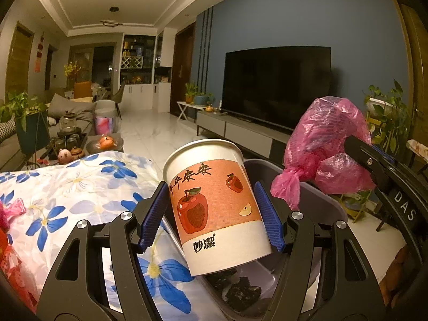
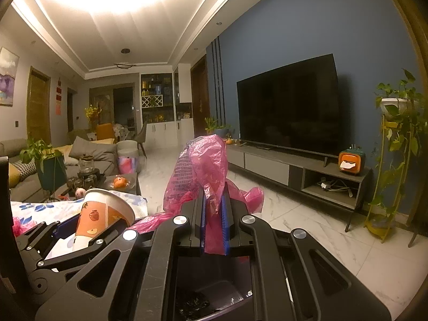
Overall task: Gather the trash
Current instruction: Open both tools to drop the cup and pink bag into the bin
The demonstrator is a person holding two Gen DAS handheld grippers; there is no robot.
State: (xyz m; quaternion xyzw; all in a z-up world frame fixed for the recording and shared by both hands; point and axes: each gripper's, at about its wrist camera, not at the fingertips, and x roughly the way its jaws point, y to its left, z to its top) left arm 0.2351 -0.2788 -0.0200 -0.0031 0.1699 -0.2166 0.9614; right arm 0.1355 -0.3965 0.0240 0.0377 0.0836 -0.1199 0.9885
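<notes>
I have a white paper cup with an orange band printed with red apples (image 1: 214,203) clamped in my left tool (image 1: 212,211), its blue ribbed pads (image 1: 153,214) pressing on either side of the cup wall. The cup is tilted, mouth up and leaning toward the far left, and it hangs over the near left rim of a grey plastic trash bin (image 1: 321,200). Dark scraps (image 1: 240,291) lie at the bottom of that bin. In my right tool (image 2: 214,224) I have a crumpled pink plastic bag with a knotted end (image 1: 326,147); the blue pads are squeezed almost together with a fold of the bag pinched between them. The bag sits up above the bin's far right side, to the right of the cup and apart from it. Left of the bin is a cloth with blue flowers on white (image 1: 67,192), spread over the counter. Beyond it, farther left, I see a dark tea tray with a glass teapot (image 1: 68,123) and a small pink pig figure (image 1: 65,155). Across the marble floor (image 2: 307,214) stands a low grey TV cabinet (image 2: 294,168) with a large black television (image 2: 289,115) against a blue wall. An orange tissue box (image 2: 351,161) sits on the cabinet's right end.
</notes>
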